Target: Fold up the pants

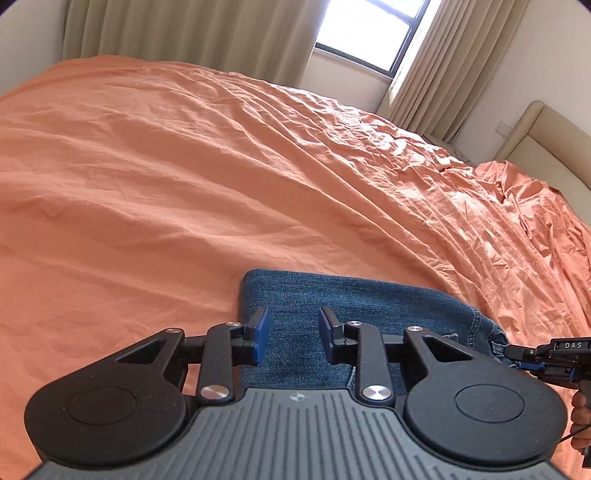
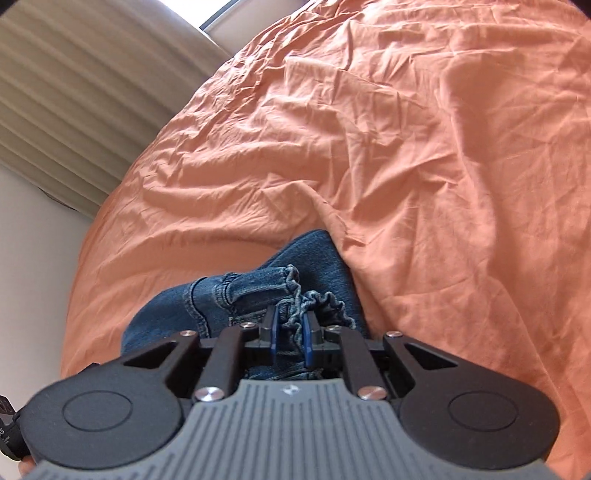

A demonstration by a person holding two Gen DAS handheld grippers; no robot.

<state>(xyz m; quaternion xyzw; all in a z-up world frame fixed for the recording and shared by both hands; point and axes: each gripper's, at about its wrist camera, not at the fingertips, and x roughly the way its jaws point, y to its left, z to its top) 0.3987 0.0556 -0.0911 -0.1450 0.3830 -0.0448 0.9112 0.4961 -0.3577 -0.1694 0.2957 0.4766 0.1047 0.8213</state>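
Observation:
Blue denim pants [image 1: 351, 295] lie folded on the orange bed sheet [image 1: 184, 184]. My left gripper [image 1: 293, 330] hovers over their left part with its blue pads apart; the denim lies flat under the gap and is not pinched. In the left wrist view my right gripper [image 1: 513, 353] reaches in from the right edge onto the bunched denim edge. The right wrist view shows the pants [image 2: 258, 280] crumpled, and my right gripper [image 2: 290, 332] shut on a frayed, gathered hem that sticks up between its pads.
The wrinkled orange sheet [image 2: 406, 147] covers the whole bed, rumpled into a heap at far right [image 1: 535, 206]. Beige curtains [image 1: 184, 33] and a window [image 1: 369, 29] stand behind, with a cream headboard [image 1: 546, 147]. A hand [image 1: 580, 406] holds the right gripper.

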